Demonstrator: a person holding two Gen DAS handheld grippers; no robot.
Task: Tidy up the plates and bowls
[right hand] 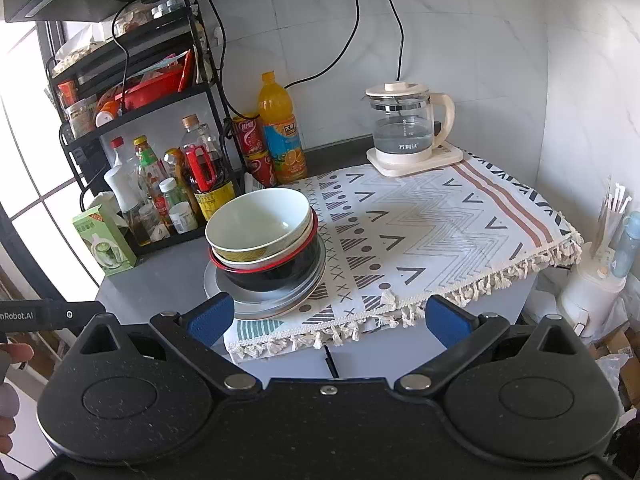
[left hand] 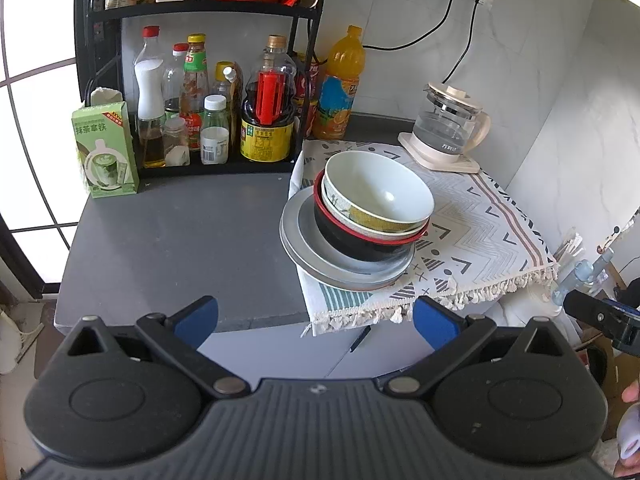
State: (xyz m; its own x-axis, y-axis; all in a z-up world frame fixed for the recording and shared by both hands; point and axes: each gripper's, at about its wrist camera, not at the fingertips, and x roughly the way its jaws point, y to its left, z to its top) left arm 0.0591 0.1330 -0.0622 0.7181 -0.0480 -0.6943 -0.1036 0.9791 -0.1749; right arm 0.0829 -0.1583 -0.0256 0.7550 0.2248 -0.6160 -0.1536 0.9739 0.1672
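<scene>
I see a white ceramic bowl [left hand: 378, 190] nested in a black red-rimmed bowl [left hand: 360, 242], both on stacked grey plates [left hand: 316, 256] at the left edge of the patterned fringed cloth [left hand: 480, 232]. A glass kettle [left hand: 450, 126] stands behind-right; a black bottle rack [left hand: 200, 92] behind-left.

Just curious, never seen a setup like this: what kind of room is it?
Most likely a home kitchen corner: a rack of sauce bottles, a glass kettle plugged into the wall, and stacked bowls on plates.

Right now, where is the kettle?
The kettle stands at the back right of the patterned cloth, against the wall, right of the orange bottle.
</scene>
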